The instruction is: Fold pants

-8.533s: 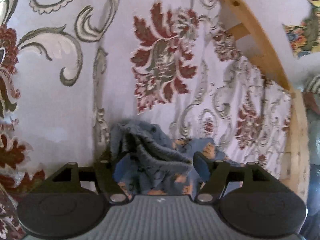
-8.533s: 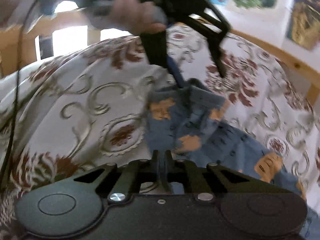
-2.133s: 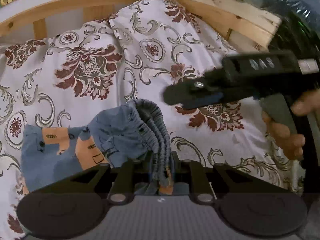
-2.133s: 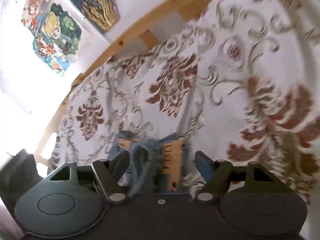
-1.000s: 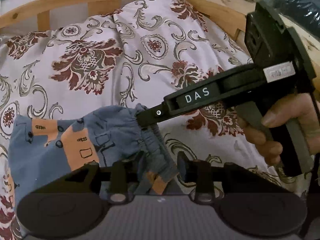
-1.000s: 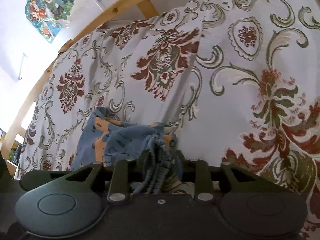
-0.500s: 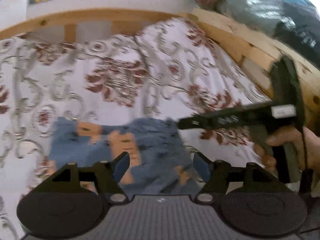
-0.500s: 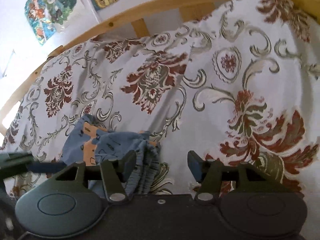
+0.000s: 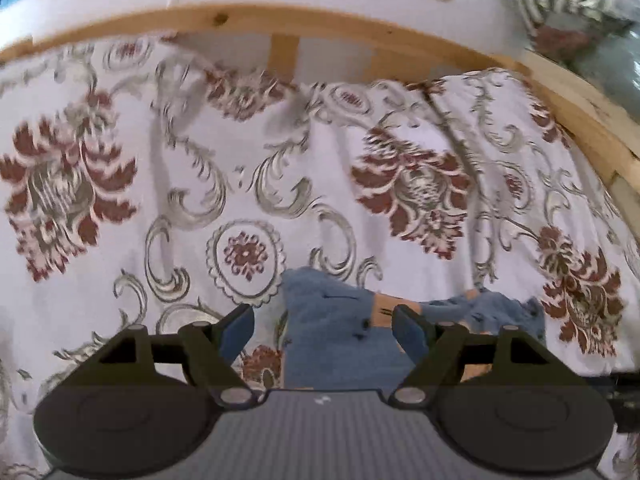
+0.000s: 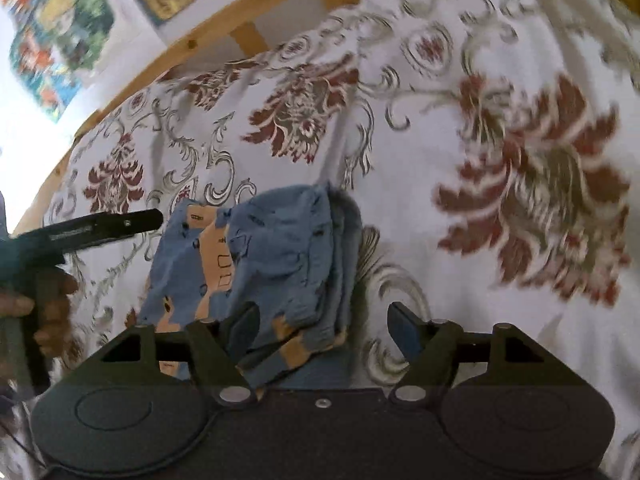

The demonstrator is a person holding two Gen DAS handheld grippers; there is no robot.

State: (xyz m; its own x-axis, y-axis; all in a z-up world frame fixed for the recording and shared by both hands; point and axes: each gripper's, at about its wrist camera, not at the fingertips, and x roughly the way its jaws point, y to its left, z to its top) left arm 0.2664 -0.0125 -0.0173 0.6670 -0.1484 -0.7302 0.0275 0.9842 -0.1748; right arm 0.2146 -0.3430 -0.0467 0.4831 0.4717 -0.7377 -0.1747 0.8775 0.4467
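Several soft folded layers: pants (image 10: 276, 256)

Bright daylight, motion blur, fisheye-warped edges

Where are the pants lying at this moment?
The pants lie folded on the floral bedspread, low and left of centre in the right wrist view, ahead of the open right gripper.

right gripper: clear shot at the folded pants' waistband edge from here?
Probably yes. The right gripper is open with the pants lying just ahead on the bedspread; nothing covers the stacked waistband edge, and the left gripper sits off to the side.
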